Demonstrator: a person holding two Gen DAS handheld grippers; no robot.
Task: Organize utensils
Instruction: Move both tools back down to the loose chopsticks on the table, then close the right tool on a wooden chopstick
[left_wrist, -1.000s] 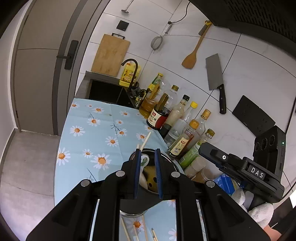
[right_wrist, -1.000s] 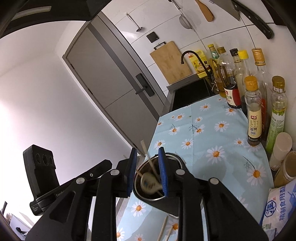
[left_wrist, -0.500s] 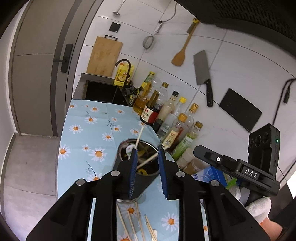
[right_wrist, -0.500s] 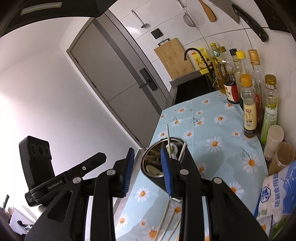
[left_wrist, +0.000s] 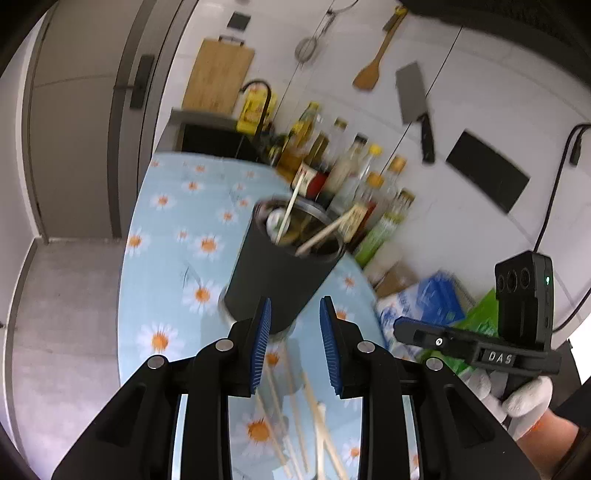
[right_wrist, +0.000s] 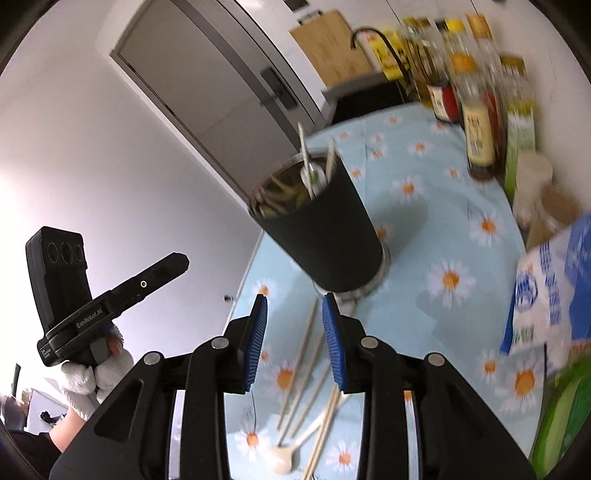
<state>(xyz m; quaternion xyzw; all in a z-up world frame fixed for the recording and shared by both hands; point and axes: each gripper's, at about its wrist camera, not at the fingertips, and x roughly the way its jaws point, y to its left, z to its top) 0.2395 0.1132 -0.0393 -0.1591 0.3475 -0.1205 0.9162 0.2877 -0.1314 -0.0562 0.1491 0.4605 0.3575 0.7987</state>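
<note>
1. Jaws on both sides stand part open with nothing between the pads. Left gripper (left_wrist: 294, 345) opened a little further over the last second; right gripper (right_wrist: 294, 341) likewise, then levelled off.
2. Dark utensil cup (left_wrist: 286, 258) stands upright on the daisy-print bench (left_wrist: 166, 236), just ahead of both sets of jaws. It already holds a couple of chopsticks and what looks like a spoon, ends poking above the rim.
3. Loose chopsticks (right_wrist: 306, 347) lie scattered on the bench on the near side of the cup, directly under the right jaws. A white spoon (right_wrist: 286, 456) lies among them, bowl end towards the camera.
4. Row of sauce bottles (left_wrist: 354, 177) lines the wall behind the cup. Blue-and-white bag (right_wrist: 543, 291) sits to the right of the chopsticks. Neither is in the way of the pile.
5. Step in hand, as I read it: between picks, with both grippers lining up over the loose pile for the next utensil.
6. Next move needs one gripper lowered so the pads straddle a single chopstick or the spoon handle, then a close and a lift into the cup.
7. Watch-outs: sticks overlap, so a grab may take two or skid one off. Frames are motion-blurred, so the exact stick count is unclear.
</note>
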